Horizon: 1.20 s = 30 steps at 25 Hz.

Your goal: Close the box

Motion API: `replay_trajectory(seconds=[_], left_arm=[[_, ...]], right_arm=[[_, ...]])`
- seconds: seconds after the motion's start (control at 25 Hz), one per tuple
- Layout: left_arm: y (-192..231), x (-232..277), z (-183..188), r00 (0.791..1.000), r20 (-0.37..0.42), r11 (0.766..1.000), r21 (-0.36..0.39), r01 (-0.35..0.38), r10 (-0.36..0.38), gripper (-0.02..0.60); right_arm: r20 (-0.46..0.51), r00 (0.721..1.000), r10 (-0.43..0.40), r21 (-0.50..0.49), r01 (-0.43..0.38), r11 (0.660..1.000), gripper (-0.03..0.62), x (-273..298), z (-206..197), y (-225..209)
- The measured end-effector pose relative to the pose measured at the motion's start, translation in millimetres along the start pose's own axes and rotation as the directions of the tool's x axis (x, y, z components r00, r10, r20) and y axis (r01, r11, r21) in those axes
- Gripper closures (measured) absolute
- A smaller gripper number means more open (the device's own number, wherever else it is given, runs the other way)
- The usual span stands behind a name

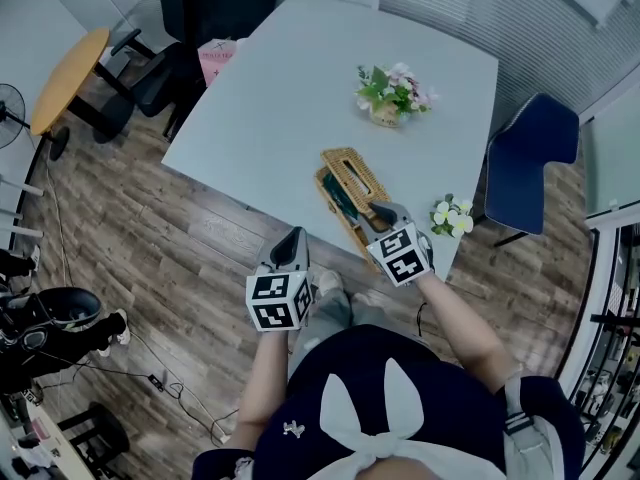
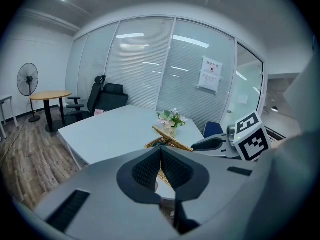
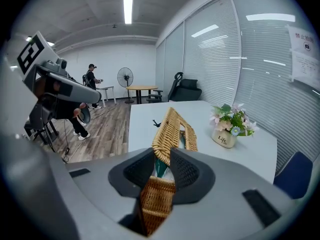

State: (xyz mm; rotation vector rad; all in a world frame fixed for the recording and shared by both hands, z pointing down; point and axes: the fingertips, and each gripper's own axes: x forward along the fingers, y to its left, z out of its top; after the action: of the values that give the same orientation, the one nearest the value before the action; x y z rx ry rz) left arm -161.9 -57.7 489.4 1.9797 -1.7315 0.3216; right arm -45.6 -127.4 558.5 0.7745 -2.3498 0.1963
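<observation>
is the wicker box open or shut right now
Open. The wicker lid tilts up off the box, its near edge clamped in the right gripper; green contents show in the gap.

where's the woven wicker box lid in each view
Head view: the tan woven wicker lid sits at centre.
Left gripper view: the lid is at centre, just beyond the jaws.
Right gripper view: the lid is at centre, pinched in the right gripper.
Shared landmark: the small pot of pink and white flowers.
</observation>
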Motion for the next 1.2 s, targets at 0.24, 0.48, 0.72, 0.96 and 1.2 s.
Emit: replay_trajectory(seconds=[0.24, 0.48, 0.72, 0.96, 1.2], left_arm=[[0.4, 0.1, -0.1, 1.0, -0.002, 1.0, -0.001, 0.001, -0.001, 0.557], [3.7, -2.3, -3.4, 1.0, -0.006, 1.0, -0.008, -0.005, 0.005, 0.558], [6.2, -3.4, -7.6, 1.0, -0.011, 1.0, -0.012, -0.007, 0.007, 0.557], [9.6, -7.8, -9.1, 1.0, -0.01, 1.0, -0.019, -0.015, 0.015, 0.557], [14.4, -11.9, -14.8, 1.0, -0.013, 0.999, -0.028, -0.027, 0.026, 0.557]], right_arm=[[-0.031, 1.0, -0.003, -0.049, 0.002, 0.999, 0.488, 5.3, -7.2, 6.0], [-0.057, 0.998, -0.004, -0.081, 0.0, 0.997, 0.487, 8.0, -11.2, 11.8], [-0.074, 0.997, -0.013, -0.13, 0.003, 0.991, 0.485, 14.3, -14.5, 17.8], [-0.098, 0.995, -0.021, -0.156, 0.006, 0.988, 0.48, 18.6, -19.9, 21.3], [-0.117, 0.993, -0.013, -0.162, -0.006, 0.987, 0.477, 25.1, -26.0, 25.3]])
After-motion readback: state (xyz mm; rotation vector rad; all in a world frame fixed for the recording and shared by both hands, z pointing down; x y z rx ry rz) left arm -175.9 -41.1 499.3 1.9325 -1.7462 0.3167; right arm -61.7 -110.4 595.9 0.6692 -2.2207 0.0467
